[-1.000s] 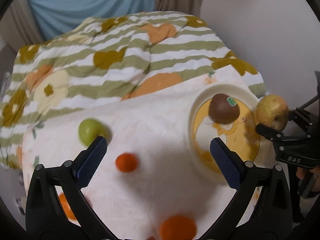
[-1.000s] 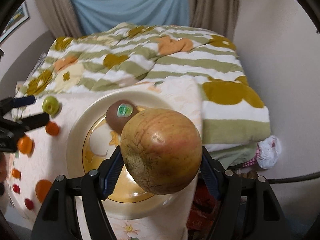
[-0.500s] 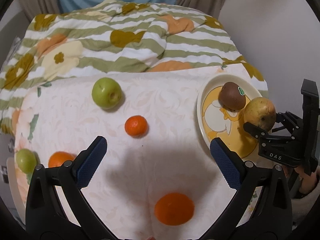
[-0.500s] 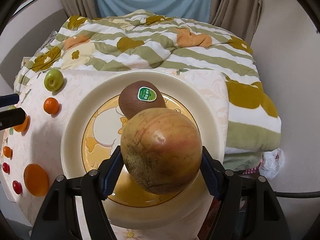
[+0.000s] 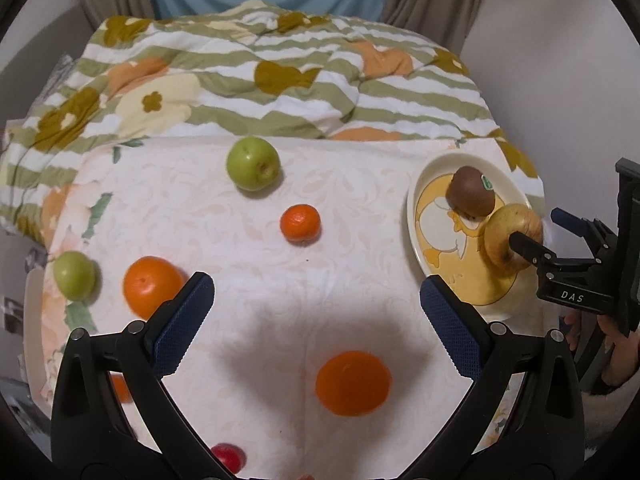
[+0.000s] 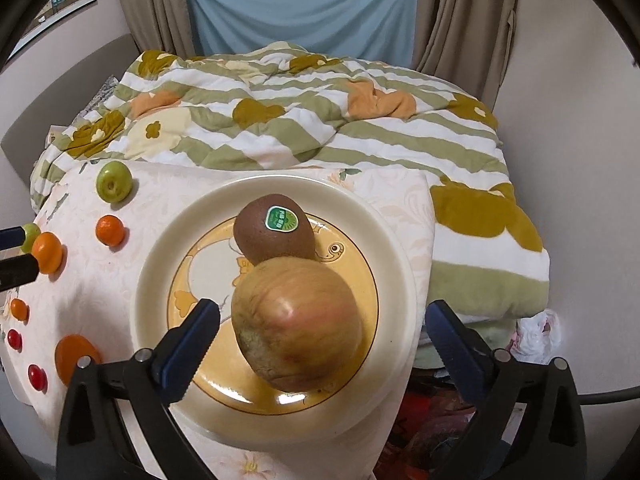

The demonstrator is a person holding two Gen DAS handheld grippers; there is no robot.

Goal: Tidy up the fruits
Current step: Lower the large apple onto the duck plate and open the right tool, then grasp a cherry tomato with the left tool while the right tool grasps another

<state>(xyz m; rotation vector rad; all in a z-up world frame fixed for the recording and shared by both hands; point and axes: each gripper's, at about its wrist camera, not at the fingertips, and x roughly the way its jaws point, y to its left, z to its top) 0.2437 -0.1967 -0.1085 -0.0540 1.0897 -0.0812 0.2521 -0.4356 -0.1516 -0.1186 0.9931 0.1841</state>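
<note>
A yellow-red apple [image 6: 298, 322] rests on the cream plate [image 6: 400, 264], touching a brown kiwi [image 6: 274, 234] with a green sticker. My right gripper [image 6: 322, 328] is open, its jaws wide on both sides of the apple and clear of it. In the left wrist view the apple [image 5: 506, 240], kiwi [image 5: 472, 196] and plate [image 5: 416, 216] are at the right. My left gripper [image 5: 316, 304] is open and empty above the cloth, with an orange [image 5: 352, 384] below it, a small orange [image 5: 300, 222] and a green apple [image 5: 252, 163] ahead.
A larger orange [image 5: 150, 286] and a second green fruit [image 5: 74, 275] lie at the left. Small red fruits [image 6: 36, 376] sit near the cloth's front edge. A striped quilt [image 5: 280, 80] is bunched behind. The plate sits near the right edge.
My right gripper has opened and let go of the apple, which now rests on the plate against the kiwi. My left gripper has drawn back, showing more fruit.
</note>
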